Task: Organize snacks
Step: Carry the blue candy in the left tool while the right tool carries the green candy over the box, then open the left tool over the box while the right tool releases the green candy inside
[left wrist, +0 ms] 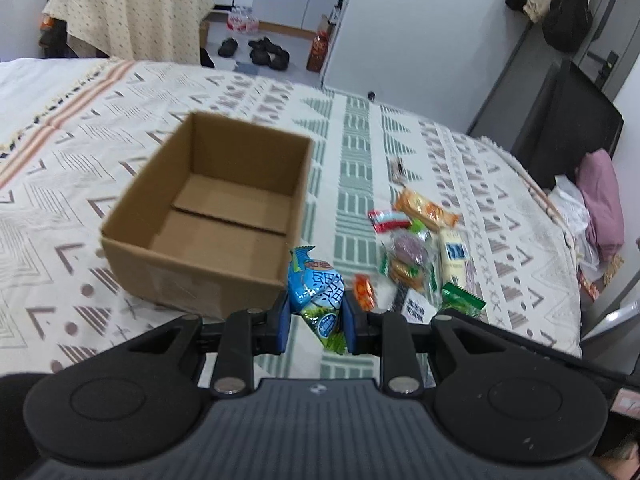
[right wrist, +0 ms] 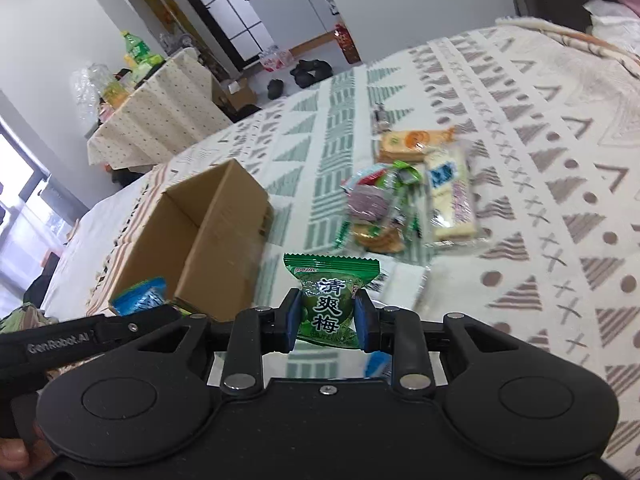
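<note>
My left gripper is shut on a blue snack packet, held just off the near right corner of an open cardboard box with nothing inside. My right gripper is shut on a green plum candy packet, lifted above the bedspread. In the right wrist view the box lies to the left, with the left gripper's arm and the blue packet at its near corner. A pile of loose snacks lies to the right of the box.
Everything rests on a patterned bedspread covering a bed. A small orange candy lies near the left fingers. Beyond the bed are a cloth-covered table, shoes on the floor and a dark screen at the right.
</note>
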A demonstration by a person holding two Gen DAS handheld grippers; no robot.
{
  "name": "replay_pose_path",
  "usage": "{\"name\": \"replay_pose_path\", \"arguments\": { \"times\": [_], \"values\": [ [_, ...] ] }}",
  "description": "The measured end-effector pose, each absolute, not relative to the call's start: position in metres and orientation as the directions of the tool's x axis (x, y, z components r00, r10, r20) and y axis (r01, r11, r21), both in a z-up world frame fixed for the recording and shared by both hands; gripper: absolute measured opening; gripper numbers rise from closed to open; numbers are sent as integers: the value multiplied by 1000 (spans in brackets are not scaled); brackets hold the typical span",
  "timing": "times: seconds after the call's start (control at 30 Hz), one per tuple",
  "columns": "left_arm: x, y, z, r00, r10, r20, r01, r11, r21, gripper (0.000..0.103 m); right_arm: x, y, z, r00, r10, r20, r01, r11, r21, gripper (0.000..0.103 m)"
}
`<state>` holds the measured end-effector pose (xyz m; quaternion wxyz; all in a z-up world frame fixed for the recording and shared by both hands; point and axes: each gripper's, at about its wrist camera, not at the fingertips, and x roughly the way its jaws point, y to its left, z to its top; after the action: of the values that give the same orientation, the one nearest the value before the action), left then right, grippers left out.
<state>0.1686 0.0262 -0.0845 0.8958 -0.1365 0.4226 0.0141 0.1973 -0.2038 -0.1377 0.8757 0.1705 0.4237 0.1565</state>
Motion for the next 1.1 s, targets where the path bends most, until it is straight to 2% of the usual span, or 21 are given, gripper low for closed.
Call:
{"name": "replay_pose_path", "arguments": {
  "times": [0.73, 0.9, 1.1],
  "values": [
    [194, 112, -81, 682, -32, -730, -219, 944, -246, 25, 222, -97, -121, 630, 501, -594, -243, 853, 462, 28],
    [202, 125, -87, 678, -42, -734, -229, 937, -264, 26, 232, -81, -125, 622, 507, -596, -245, 850, 467, 28],
    [206, 137, -95, 656, -41, -754, -258, 926, -275, 31, 237, -71, -128, 619, 508, -599, -240, 849, 471, 27]
  ]
}}
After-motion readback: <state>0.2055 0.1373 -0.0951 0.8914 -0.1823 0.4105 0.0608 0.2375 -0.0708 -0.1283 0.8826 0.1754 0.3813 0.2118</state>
